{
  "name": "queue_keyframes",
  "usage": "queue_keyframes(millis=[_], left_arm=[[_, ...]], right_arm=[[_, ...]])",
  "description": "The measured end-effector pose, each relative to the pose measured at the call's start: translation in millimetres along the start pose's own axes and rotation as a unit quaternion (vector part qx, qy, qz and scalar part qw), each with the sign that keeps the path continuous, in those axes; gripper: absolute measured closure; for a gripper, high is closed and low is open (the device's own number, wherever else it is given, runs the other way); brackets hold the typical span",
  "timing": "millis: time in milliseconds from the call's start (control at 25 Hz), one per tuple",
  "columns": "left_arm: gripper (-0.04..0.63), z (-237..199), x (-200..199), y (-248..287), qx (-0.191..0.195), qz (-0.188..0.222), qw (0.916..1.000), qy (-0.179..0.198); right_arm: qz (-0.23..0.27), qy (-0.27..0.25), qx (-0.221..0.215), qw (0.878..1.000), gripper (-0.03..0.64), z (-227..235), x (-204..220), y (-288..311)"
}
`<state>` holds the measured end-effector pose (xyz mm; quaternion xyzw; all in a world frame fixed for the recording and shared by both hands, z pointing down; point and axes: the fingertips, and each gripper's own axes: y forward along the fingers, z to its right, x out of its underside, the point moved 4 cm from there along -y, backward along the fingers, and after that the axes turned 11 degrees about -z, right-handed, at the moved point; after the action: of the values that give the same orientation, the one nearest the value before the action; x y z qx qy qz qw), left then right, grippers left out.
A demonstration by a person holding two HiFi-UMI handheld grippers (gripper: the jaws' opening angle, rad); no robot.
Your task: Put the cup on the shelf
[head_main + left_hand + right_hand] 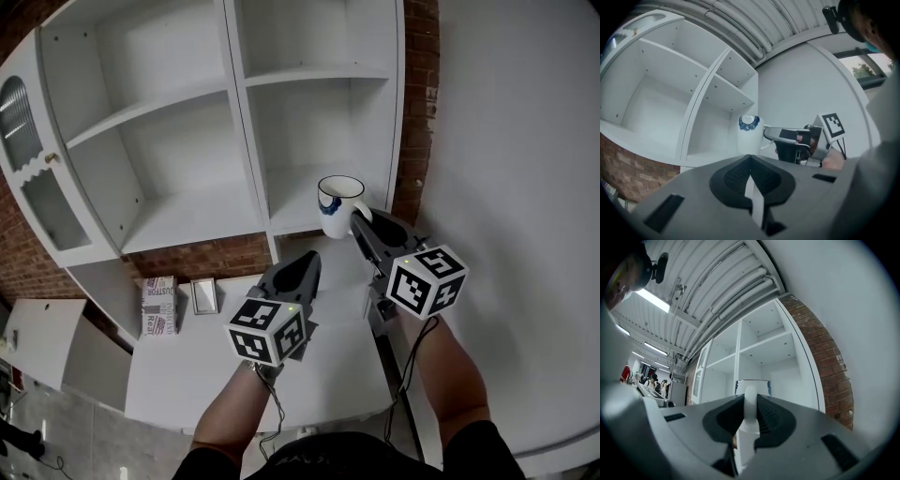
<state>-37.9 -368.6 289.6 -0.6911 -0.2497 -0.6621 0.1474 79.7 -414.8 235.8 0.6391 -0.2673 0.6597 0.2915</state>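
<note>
A white cup (339,199) with a blue pattern hangs in the air in front of the lower right compartment of the white shelf unit (291,214). My right gripper (359,223) is shut on the cup's handle (749,411), and the cup's body (753,385) shows upright just beyond its jaws. The left gripper (304,264) hovers lower and to the left, over the counter, with its jaws together and nothing between them. In the left gripper view, the cup (749,136) and the right gripper (783,135) appear ahead of the left gripper (750,162), before the shelf's right column.
The shelf unit has several bare compartments, and a glazed door (36,183) stands open at its left. A printed box (159,306) and a small frame (204,295) lie on the white counter (309,370). A brick wall (419,112) borders the shelf on the right.
</note>
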Motion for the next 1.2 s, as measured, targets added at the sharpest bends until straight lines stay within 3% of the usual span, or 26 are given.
queue_keyframes(millis=[600,1200], left_arm=[[0.591,-52.1,0.7,51.7,0.014,-0.018,0.9997,-0.005],[0.591,-81.0,8.2,79.2,0.035,-0.034,0.9988,-0.009]], right_arm=[[-0.026,0.019,0.031,0.999,0.558,51.0,4.1,88.5],[-0.052,0.033,0.065,0.996,0.558,75.8,11.8,128.8]])
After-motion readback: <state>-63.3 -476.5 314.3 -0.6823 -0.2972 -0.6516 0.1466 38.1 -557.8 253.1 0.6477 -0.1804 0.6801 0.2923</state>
